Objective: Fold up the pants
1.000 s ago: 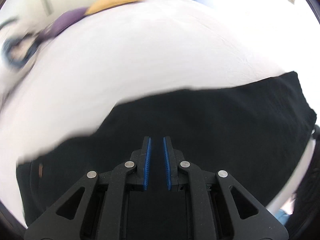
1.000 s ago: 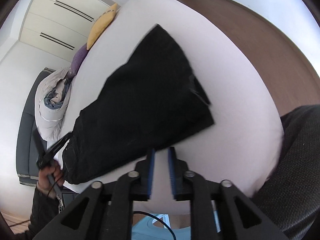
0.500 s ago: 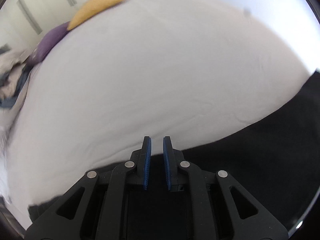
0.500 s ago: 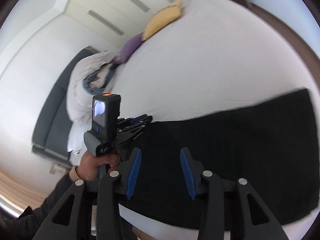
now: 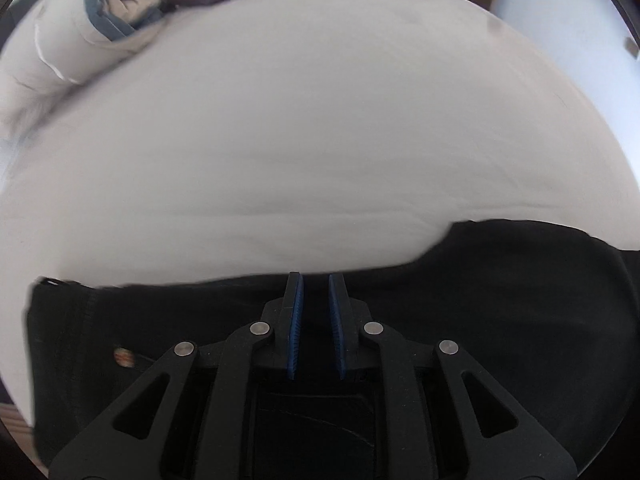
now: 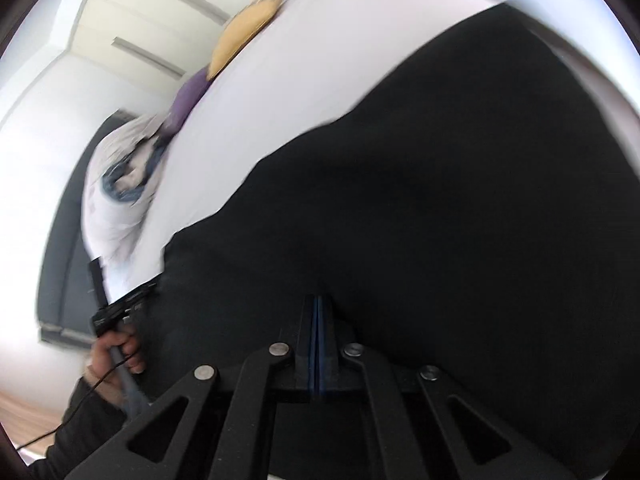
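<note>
Left wrist: pants (image 5: 500,320) flat on bed (image 5: 300,140), left gripper (image 5: 316,304) nearly closed, fabric between, grip unclear | Right wrist: right gripper (image 6: 317,312) just snapped together at pants' near edge | Advice: lift both corners evenly.

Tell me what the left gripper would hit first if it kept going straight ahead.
Probably the far edge of the black pants, right past the left gripper; beyond lies the white bed. Depth is unclear.
</note>
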Available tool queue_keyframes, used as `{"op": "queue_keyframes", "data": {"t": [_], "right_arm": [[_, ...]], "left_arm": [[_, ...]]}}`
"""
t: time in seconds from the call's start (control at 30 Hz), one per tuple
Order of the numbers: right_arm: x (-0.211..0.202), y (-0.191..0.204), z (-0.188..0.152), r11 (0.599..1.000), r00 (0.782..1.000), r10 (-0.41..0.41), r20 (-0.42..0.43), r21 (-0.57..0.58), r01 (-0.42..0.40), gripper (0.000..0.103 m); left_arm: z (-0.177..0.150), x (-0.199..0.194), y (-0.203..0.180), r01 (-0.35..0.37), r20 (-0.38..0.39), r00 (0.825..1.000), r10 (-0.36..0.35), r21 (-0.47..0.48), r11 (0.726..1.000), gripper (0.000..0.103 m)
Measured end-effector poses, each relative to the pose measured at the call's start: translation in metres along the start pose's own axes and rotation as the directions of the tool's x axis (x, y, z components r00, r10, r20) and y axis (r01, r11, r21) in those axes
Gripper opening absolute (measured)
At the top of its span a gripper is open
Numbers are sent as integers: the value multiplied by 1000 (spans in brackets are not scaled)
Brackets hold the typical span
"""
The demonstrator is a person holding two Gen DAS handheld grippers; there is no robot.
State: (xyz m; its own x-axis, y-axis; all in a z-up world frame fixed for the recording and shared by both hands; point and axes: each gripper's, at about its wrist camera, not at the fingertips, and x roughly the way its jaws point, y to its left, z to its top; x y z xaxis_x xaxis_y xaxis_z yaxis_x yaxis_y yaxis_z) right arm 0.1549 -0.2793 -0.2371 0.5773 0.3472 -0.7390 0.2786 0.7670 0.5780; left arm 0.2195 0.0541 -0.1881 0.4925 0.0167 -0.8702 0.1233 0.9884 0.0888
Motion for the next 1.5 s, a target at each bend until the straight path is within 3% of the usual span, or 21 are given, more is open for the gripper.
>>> {"op": "queue_keyframes", "data": {"t": [0.03,0.13,0.23,0.27,0.33,0.43,0.53,0.6,0.63,0.67,0.7,0.73,0.77,0.9,1.03,1.1,1.17,1.23,1.3,1.33,1.5], "right_arm": [[-8,-3,1,999,999,-30,12,24,29,0],[-31,16,6,992,992,-123,35,-8,123,13],[-26,82,16,985,1000,28,0,-168,-28,37],[-15,114,18,968,995,93,-36,-229,-98,53],[17,183,17,914,972,201,-120,-334,-230,62],[81,277,1,822,907,312,-282,-399,-406,66],[161,343,-26,811,866,309,-392,-368,-456,66],[220,356,-35,852,856,264,-445,-309,-424,66],[235,357,-39,873,863,240,-444,-290,-392,65],[252,349,-36,900,877,220,-427,-257,-351,51],[260,338,-34,914,882,227,-413,-221,-339,22],[264,329,-28,928,890,226,-396,-191,-321,5],[265,319,-23,937,899,220,-379,-176,-303,0],[222,274,7,965,974,182,-136,-164,-203,0],[167,223,14,982,982,184,-44,-32,-186,9],[133,225,-7,959,960,273,-56,-57,-276,46],[114,228,-36,938,943,316,-99,-115,-327,66],[101,211,-68,950,957,261,-128,-140,-278,58],[84,184,-82,952,962,259,-90,-142,-270,14],[76,169,-85,958,965,250,-85,-121,-259,4],[-3,81,-83,986,985,160,69,29,-163,0]], "left_arm": [[-1,-4,2,-60,11,998,60,7,998,14],[-14,-34,36,-49,72,996,55,-83,995,14],[-34,-56,66,-43,81,995,55,-142,989,14],[-44,-60,76,-31,76,996,44,-157,987,14],[-61,-58,89,-53,52,997,63,-166,985,14],[-78,-36,109,-63,-1,998,65,-205,977,14],[-92,-31,123,-4,27,1000,11,-234,972,14],[-96,-29,123,-24,42,999,32,-190,981,14],[-99,-29,122,-30,53,998,40,-168,985,14],[-111,-32,124,-28,63,997,39,-165,986,14],[-110,-31,116,-20,66,997,31,-171,985,14],[-112,-30,121,-27,69,997,40,-187,982,15],[-113,-28,122,-25,72,997,39,-194,981,15],[-106,-22,118,-24,77,996,38,-177,984,15],[-108,-28,105,-56,79,995,69,-157,986,15],[-101,-33,96,-108,71,990,119,-140,984,15],[-95,-42,80,-194,52,978,201,-120,974,15],[-99,-61,62,-190,88,976,201,-116,975,15],[-104,-67,38,-180,71,980,187,-86,980,15],[-109,-63,23,-182,53,981,184,-42,982,15],[-115,-45,14,-209,46,977,210,-19,978,15]]}}
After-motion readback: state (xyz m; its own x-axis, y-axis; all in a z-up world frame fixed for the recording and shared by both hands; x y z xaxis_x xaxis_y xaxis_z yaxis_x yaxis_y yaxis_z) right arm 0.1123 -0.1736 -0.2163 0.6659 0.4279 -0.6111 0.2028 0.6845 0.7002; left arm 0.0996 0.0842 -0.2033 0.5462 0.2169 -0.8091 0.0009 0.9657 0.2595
